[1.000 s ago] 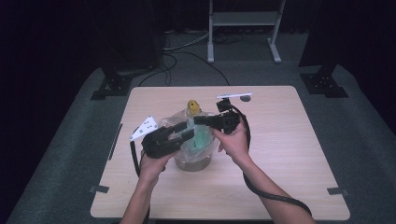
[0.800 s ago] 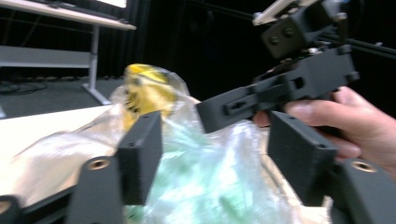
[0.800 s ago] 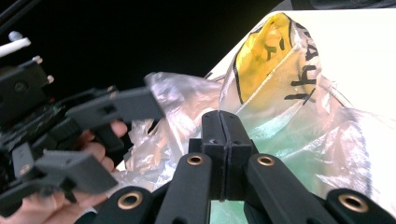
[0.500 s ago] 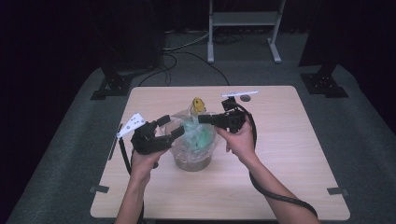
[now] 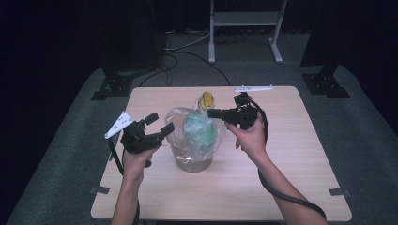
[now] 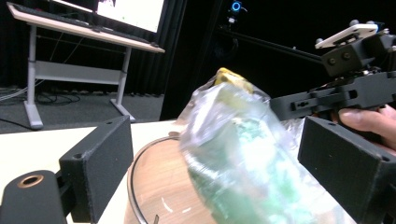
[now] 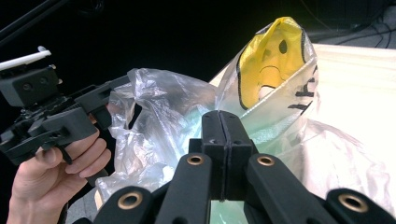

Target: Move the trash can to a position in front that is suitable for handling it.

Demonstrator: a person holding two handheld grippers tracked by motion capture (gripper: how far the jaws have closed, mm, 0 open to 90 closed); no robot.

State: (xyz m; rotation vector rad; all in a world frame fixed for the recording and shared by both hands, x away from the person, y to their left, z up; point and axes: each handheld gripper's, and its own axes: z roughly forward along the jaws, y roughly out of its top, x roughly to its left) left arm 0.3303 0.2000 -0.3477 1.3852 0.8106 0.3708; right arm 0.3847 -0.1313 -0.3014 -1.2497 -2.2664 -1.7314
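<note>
While the right gripper (image 5: 212, 113) sits with jaws pressed together on the clear plastic bag (image 5: 197, 133), the left gripper (image 5: 159, 124) hangs wide open just left of it, empty. Bag sits mid-table (image 5: 291, 187) in a glass bowl (image 5: 193, 161), holding green stuff and a yellow printed bag (image 7: 271, 56).

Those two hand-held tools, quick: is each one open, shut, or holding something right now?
Left tool: open, holding nothing, beside the clear plastic bag.
Right tool: jaws pressed together; whether they pinch the bag cannot be told.
</note>
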